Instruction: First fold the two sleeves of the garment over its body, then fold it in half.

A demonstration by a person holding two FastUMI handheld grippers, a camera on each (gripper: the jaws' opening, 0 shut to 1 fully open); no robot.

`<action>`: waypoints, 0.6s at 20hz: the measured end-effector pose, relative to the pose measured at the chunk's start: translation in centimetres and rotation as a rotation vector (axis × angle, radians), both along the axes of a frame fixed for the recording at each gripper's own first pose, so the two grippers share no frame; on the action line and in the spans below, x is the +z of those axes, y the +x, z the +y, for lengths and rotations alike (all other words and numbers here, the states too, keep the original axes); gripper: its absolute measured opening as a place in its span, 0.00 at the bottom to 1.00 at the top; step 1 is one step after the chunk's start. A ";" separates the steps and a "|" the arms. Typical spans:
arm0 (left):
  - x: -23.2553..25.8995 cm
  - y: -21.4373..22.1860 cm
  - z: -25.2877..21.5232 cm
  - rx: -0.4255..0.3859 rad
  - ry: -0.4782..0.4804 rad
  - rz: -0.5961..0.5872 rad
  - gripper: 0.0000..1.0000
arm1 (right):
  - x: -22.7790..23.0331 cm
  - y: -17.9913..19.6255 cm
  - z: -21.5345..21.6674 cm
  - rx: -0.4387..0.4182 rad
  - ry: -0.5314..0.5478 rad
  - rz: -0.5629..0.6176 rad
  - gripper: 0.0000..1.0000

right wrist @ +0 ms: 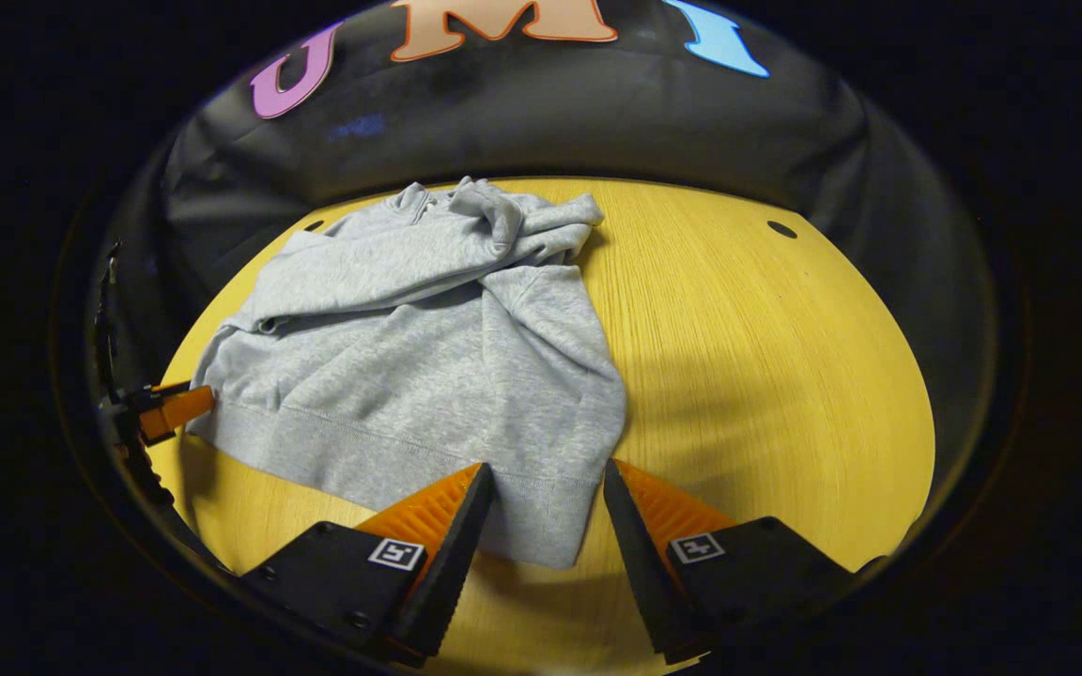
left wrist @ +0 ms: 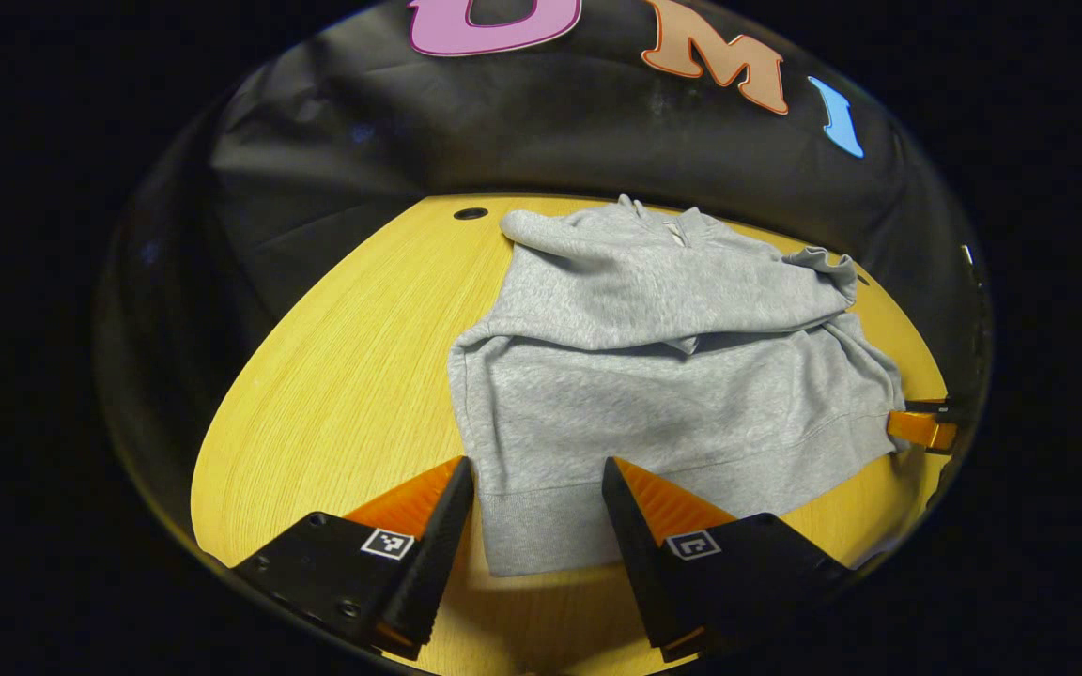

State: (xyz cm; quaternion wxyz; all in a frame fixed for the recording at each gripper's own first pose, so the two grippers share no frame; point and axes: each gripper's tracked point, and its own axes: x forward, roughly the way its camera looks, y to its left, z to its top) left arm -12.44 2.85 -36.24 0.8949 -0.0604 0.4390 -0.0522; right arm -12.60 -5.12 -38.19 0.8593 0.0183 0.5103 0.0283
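1. The grey garment [left wrist: 654, 376] lies flat on the yellow wooden surface [left wrist: 334, 376], filling the middle and right of the left gripper view and the upper left of the right gripper view.
2. Both sleeves [right wrist: 381, 272] appear already folded across the body, lying bunched across its upper part; the fold in half looks not yet done, as the hem [right wrist: 381, 451] is nearest the cameras.
3. The left gripper [left wrist: 538, 488] has its fingers spread wide, straddling one hem corner, not pinching it.
4. The right gripper [right wrist: 547, 488] is likewise spread around the other hem corner; contact with the cloth cannot be told.
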 end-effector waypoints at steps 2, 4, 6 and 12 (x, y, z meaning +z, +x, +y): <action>0.0 0.0 -0.2 -0.002 -0.004 0.000 0.81 | 0.1 0.0 1.0 0.027 0.019 -0.015 0.63; 0.0 0.0 -0.5 -0.014 -0.001 0.011 0.75 | 0.2 0.1 1.4 0.021 0.027 -0.016 0.38; 0.1 0.2 -1.1 -0.012 -0.015 0.012 0.64 | 0.0 0.1 1.6 0.022 0.029 0.008 0.17; 0.2 1.0 -2.3 0.005 -0.085 0.028 0.02 | 0.1 0.6 1.8 -0.008 0.054 0.082 0.00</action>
